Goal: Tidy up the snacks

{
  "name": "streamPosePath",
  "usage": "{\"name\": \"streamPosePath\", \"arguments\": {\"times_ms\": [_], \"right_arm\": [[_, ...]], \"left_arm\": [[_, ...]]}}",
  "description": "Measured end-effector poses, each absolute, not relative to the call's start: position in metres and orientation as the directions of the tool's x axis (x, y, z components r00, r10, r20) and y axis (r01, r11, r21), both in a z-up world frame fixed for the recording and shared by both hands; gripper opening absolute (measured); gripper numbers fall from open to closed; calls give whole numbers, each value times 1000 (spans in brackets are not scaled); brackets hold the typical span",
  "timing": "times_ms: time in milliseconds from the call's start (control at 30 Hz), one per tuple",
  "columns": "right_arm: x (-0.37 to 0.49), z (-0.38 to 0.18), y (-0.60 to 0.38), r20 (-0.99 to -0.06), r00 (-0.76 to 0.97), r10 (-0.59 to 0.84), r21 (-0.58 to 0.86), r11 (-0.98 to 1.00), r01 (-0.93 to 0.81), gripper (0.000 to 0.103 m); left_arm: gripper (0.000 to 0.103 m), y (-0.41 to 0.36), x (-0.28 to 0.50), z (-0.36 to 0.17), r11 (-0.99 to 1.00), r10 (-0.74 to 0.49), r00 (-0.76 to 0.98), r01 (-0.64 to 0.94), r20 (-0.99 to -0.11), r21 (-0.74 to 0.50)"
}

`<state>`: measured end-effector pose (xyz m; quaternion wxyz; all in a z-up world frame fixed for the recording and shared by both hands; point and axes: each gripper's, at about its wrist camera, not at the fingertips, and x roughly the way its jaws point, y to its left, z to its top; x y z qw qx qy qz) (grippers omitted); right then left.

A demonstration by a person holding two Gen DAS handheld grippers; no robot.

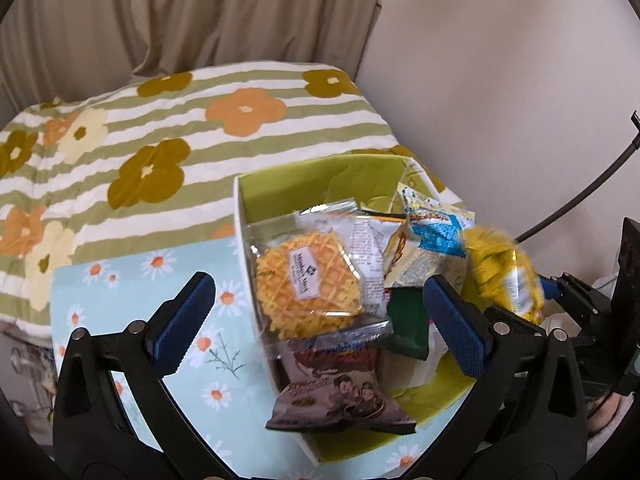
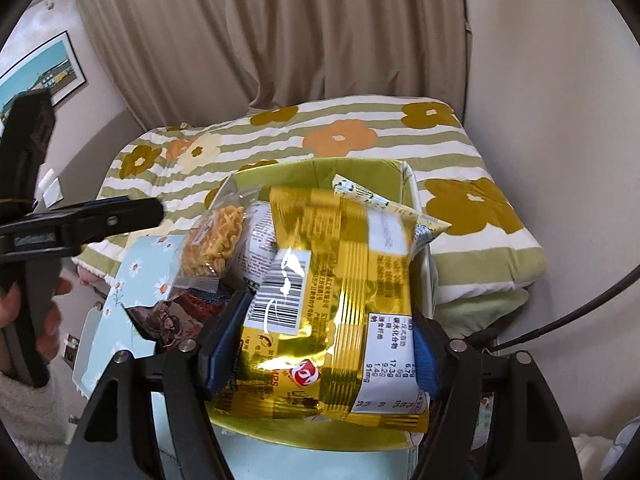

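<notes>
Snacks fill the green box [image 1: 320, 176], and one of them — a shiny yellow packet [image 2: 332, 312] — is clamped between the blue pads of the right gripper [image 2: 320, 354], held over the box's near edge. The left gripper [image 1: 320, 320] hangs wide apart and holds nothing, its fingers straddling the box's near-left wall, with a waffle cookie pack [image 1: 308, 280] and a brown packet [image 1: 340, 392] between them. The box sits on a pale blue daisy-print surface [image 1: 120, 280] — beyond it lie a striped flowered quilt [image 1: 160, 128] and a beige curtain [image 1: 180, 12].
</notes>
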<state>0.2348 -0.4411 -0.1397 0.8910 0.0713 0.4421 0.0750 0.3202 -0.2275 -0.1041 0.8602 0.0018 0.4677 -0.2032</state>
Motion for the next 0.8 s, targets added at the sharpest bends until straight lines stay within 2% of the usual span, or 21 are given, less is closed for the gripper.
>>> {"name": "streamPosePath", "arguments": {"times_ms": [33, 67, 167, 500, 667, 800], "right_arm": [[234, -140, -442, -779, 599, 184, 191, 980, -54, 96], [231, -140, -444, -776, 608, 166, 180, 983, -39, 102], [220, -139, -448, -758, 641, 121, 142, 990, -19, 102], [206, -143, -453, -753, 644, 132, 173, 985, -1, 102], [186, -113, -432, -704, 700, 125, 162, 987, -14, 102], [161, -81, -411, -648, 753, 117, 148, 989, -26, 102]], "left_arm": [[103, -226, 317, -104, 919, -344, 483, 348, -805, -184], [103, -224, 315, -105, 922, -338, 485, 342, -806, -181], [103, -218, 303, -109, 931, -323, 490, 316, -809, -180], [103, -188, 262, -124, 956, -275, 501, 230, -821, -180], [103, -168, 234, -101, 959, -272, 560, 222, -782, -175], [103, -145, 197, -65, 965, -256, 652, 219, -713, -146]]}}
